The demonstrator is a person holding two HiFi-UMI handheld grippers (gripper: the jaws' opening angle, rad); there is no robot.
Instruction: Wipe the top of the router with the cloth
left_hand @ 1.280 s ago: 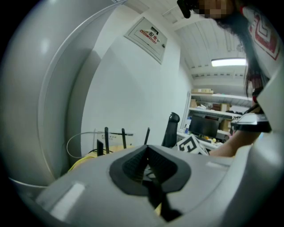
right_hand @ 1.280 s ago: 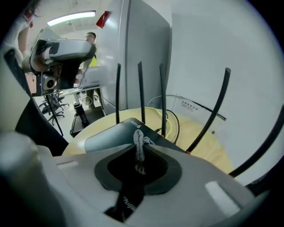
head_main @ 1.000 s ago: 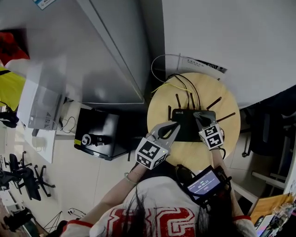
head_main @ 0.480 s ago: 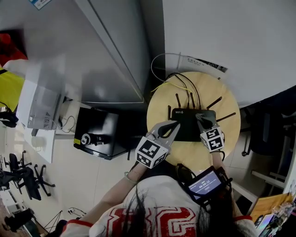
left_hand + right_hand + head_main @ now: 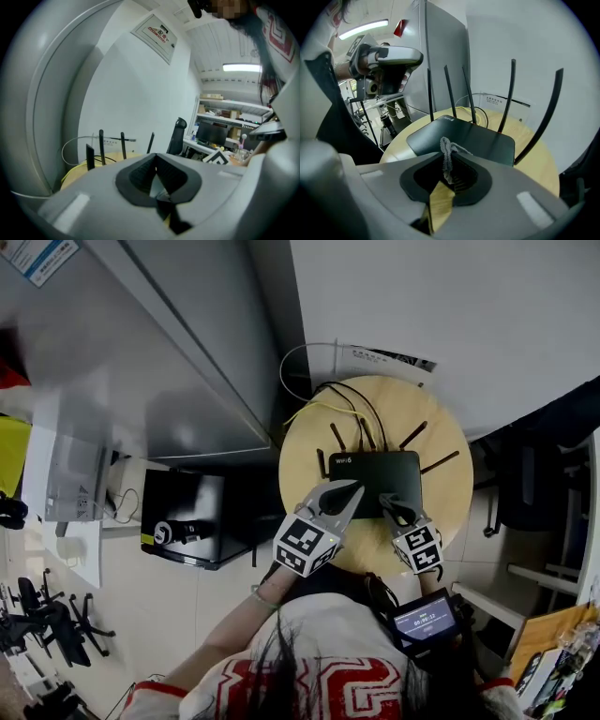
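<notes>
A black router point(image 5: 375, 479) with several upright antennas lies on a round wooden table point(image 5: 450, 493). In the right gripper view the router point(image 5: 464, 136) lies just ahead of the jaws. My right gripper point(image 5: 385, 501) is at the router's near edge, shut on a grey cloth point(image 5: 447, 157) that sticks up between its pads. In the head view the cloth is hidden by the gripper. My left gripper point(image 5: 352, 487) hovers over the router's near left part with its jaws closed and nothing in them. It also shows as the left gripper point(image 5: 389, 58) at upper left in the right gripper view.
Yellow and black cables point(image 5: 328, 404) run off the table's far side toward the white wall. A grey cabinet point(image 5: 169, 352) stands left of the table, with a black box point(image 5: 183, 526) on the floor beside it. A dark office chair point(image 5: 525, 484) is at the right.
My right gripper has drawn the cloth from the router's right top back to its near edge. The left gripper has stayed by the router's left. The head view has shifted.
</notes>
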